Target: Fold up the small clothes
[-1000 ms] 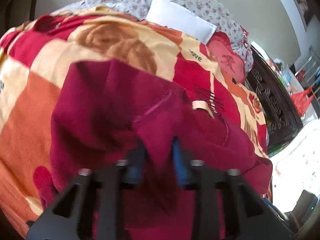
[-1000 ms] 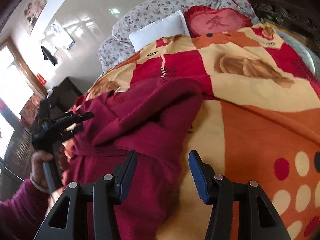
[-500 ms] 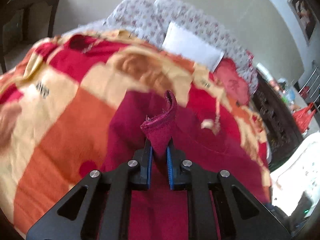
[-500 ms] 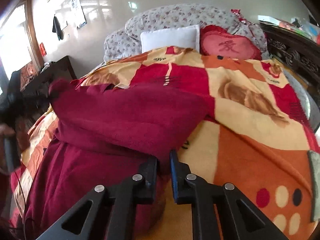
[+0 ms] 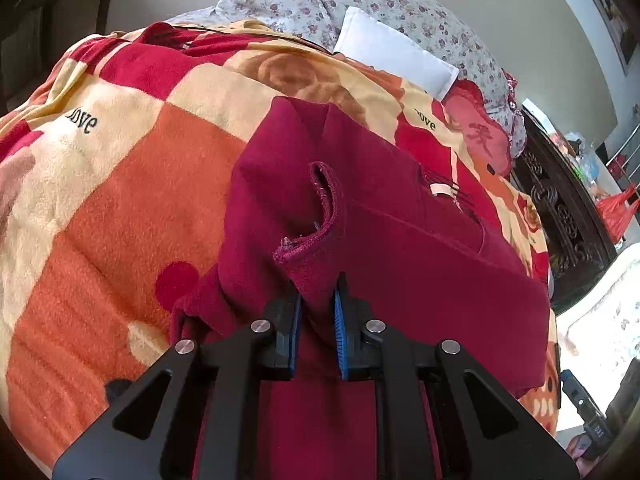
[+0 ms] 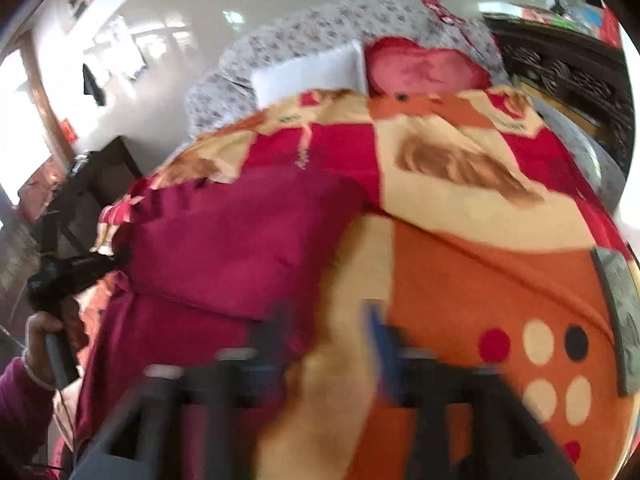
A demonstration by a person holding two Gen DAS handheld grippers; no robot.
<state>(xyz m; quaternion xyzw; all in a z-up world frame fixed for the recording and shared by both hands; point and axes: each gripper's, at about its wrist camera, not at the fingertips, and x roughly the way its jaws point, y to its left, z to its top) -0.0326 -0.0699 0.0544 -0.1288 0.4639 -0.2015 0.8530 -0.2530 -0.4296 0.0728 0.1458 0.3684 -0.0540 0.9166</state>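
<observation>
Your left gripper (image 5: 316, 312) is clamped on the maroon garment's (image 5: 400, 248) cuff at frame center, lifting it for folding; your right gripper (image 6: 332, 344) has just been opening, nothing between its jaws.

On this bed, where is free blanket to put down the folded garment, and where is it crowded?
Free: the orange and cream blanket left of the maroon garment in the left wrist view, and the orange dotted part to its other side in the right wrist view. Crowded: the head, with white pillow and red cushion.
</observation>
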